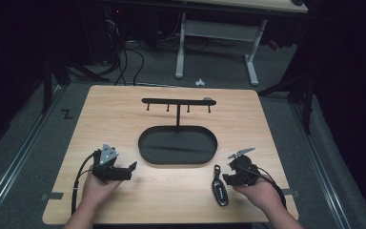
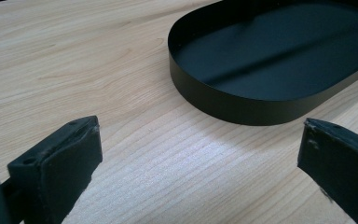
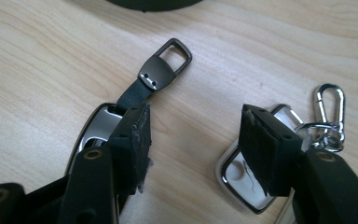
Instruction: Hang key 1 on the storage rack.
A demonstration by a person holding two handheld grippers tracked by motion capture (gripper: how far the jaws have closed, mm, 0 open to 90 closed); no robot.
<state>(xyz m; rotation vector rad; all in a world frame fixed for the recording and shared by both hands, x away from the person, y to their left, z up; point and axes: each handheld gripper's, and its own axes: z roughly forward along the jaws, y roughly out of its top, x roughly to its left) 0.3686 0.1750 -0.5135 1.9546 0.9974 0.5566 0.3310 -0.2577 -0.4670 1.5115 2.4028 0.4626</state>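
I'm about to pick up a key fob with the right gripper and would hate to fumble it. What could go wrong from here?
Two fobs lie close under the open right gripper: the black key fob with its strap loop, and a white-backed fob with a carabiner clip. Closing now may catch both, or neither. A grip on the strap alone could let the fob swing against the tray.

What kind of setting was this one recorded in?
Probably a lab or recording studio, not a home: a lone wooden table on grey carpet, dark surroundings, loose cables on the floor and a white-legged desk behind it.
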